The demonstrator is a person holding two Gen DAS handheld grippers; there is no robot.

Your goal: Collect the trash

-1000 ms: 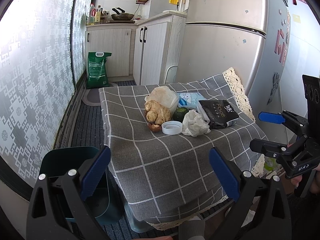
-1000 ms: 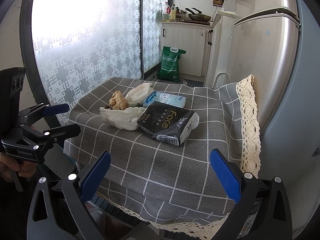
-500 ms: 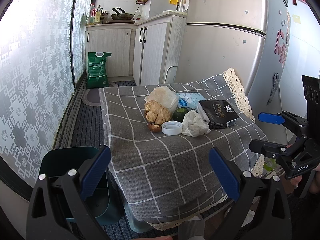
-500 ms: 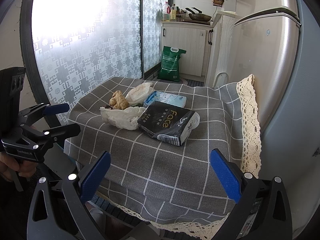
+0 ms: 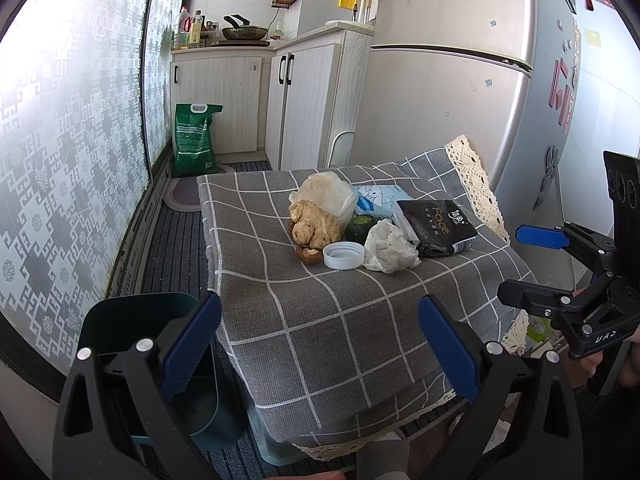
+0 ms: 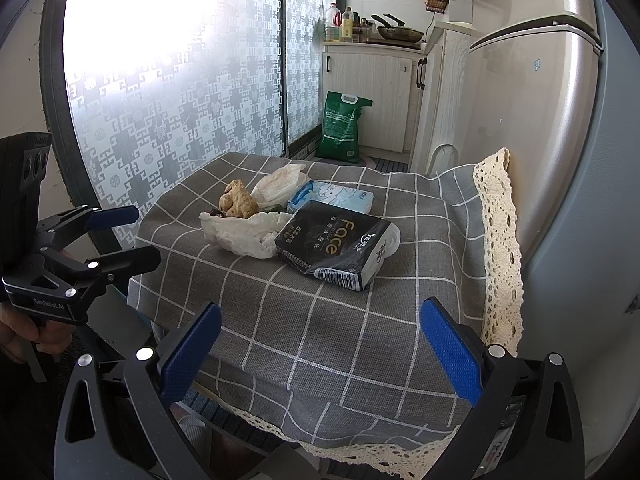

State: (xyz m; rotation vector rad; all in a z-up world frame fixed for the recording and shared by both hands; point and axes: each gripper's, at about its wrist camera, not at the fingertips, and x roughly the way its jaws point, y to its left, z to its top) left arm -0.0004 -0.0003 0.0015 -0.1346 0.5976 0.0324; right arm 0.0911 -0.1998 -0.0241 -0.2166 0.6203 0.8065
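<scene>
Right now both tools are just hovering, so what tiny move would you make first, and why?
Probably ease the left tool forward toward the crumpled white tissue. Both tools are open and empty, the tissue lies near the cluster's front, and the green bin waits at the left.

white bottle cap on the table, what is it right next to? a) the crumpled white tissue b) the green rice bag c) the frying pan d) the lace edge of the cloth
a: in the left wrist view the white bottle cap lies on the checked tablecloth right beside the crumpled white tissue, with the ginger root just behind it.
</scene>
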